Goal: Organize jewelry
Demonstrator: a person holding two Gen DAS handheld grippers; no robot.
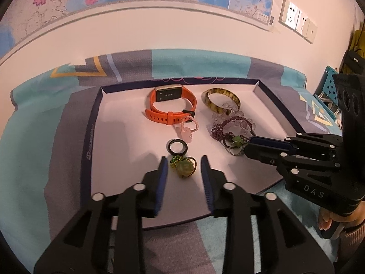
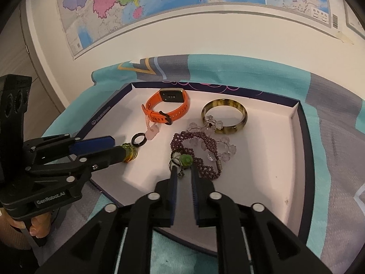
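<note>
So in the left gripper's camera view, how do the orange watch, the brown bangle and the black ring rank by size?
1. Orange watch, largest.
2. Brown bangle, somewhat smaller, at about the same depth.
3. Black ring, clearly smallest, though it lies nearer the camera.

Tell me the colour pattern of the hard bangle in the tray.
Mottled amber-yellow and dark brown glossy bangle, clearest in the right wrist view.

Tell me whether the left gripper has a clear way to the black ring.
Probably yes. The black ring lies flat in the tray just beyond the left gripper, but the green flower ring sits between its jaws and would need clearing or passing over first.
</note>
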